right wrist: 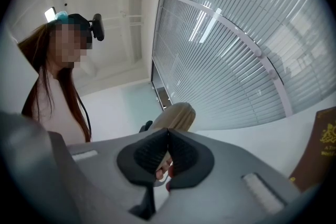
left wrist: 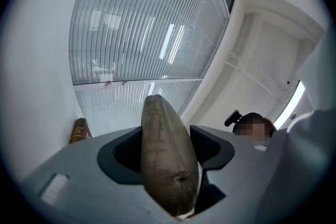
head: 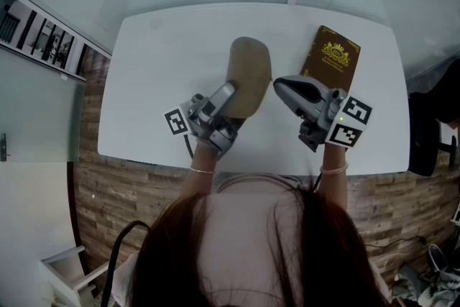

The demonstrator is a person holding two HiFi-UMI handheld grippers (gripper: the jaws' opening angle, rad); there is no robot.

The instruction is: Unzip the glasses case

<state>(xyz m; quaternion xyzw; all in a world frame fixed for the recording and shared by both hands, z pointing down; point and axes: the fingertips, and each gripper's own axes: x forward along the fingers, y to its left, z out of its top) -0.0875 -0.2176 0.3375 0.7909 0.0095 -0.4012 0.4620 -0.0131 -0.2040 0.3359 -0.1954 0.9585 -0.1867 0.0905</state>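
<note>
From my feed I see a white table with a tan glasses case lying lengthwise at its middle, its near end gripped by my left gripper, which angles in from the lower left. My right gripper points leftward with its tip just beside the case's right edge, though I cannot tell whether it touches. A brown book with a gold crest lies just right of that gripper, and a wood-plank floor shows around the table, with the person's long hair filling the bottom.
</note>
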